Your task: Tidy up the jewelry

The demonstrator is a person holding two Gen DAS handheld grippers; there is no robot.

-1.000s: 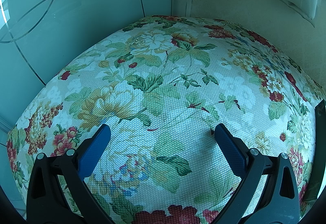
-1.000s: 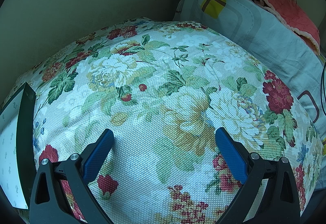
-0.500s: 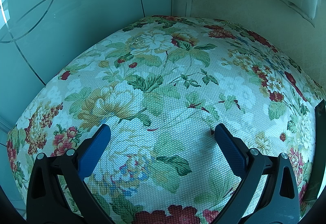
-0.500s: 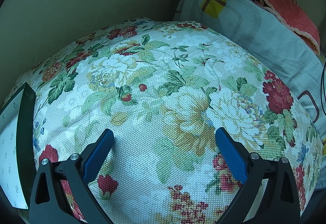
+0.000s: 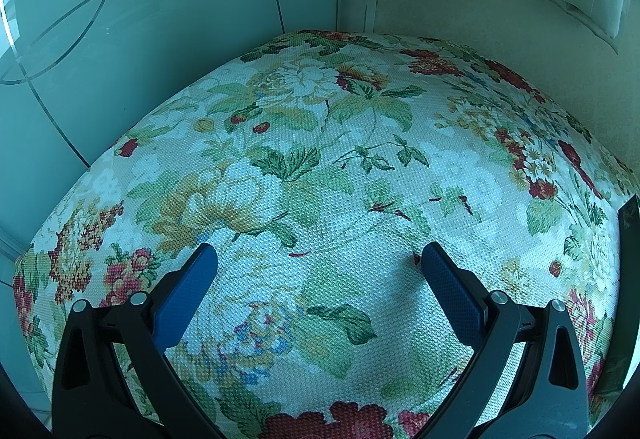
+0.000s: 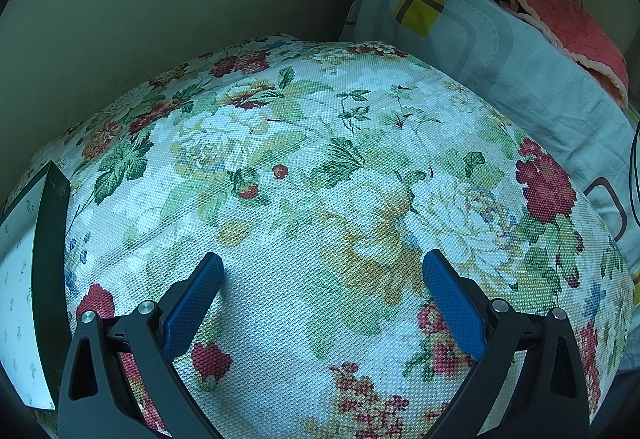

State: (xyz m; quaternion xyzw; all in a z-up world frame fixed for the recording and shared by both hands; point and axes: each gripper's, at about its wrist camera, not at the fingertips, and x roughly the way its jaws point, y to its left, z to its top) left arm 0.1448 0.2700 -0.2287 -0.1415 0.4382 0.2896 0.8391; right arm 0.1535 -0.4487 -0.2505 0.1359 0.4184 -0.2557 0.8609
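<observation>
No jewelry shows in either view. My left gripper (image 5: 318,259) hangs open over a floral tablecloth (image 5: 320,167), with nothing between its blue pads. Over the same cloth (image 6: 320,199) my right gripper (image 6: 322,267) is open too, and it holds nothing. A dark-edged box with a pale patterned inside (image 6: 36,263) stands at the far left of the right wrist view. A dark sliver of what may be the same box (image 5: 630,279) shows at the right edge of the left wrist view.
Glossy teal tiles (image 5: 120,39) border the cloth on the left and a pale wall (image 5: 480,39) stands behind it. In the right wrist view a grey-blue pillow (image 6: 500,59) and a pink quilt (image 6: 568,19) lie at the back right.
</observation>
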